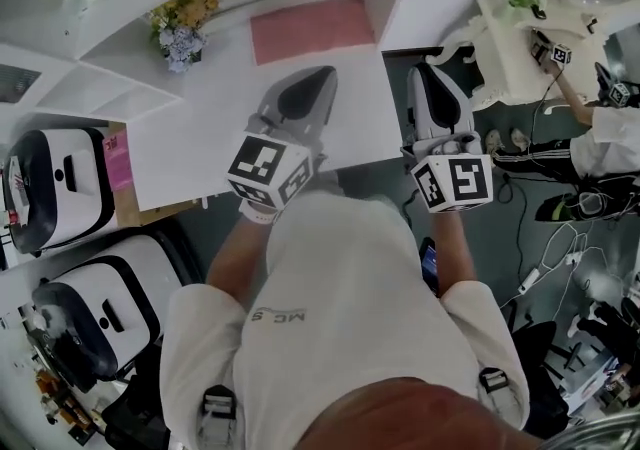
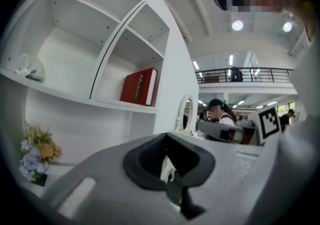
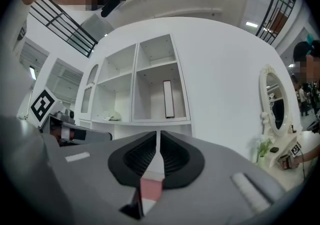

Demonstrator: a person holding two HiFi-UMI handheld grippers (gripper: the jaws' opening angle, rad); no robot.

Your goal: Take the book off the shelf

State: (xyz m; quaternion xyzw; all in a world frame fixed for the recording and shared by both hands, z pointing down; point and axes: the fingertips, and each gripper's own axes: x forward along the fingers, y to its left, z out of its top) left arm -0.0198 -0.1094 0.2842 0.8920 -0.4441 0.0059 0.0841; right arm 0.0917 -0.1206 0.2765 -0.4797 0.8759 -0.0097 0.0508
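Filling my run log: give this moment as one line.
book: standing on shelf, untouched | left gripper: shut, empty | right gripper: shut, empty | both short of shelf

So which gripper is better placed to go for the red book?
Probably right: the right gripper faces the red book edge-on, nearly in line with its jaws; the left gripper sees it obliquely.

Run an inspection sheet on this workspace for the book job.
Surface: white counter, with a pink mat on it.
Job's things: red book standing on the white shelf, untouched.
Clutter: flower bunch; pale toy on the shelf.
Grippers: left tongs and right tongs shut, empty, short of the shelf.
Cables: loose leads on the floor, right.
Surroundings: second person at a vanity; white units left.
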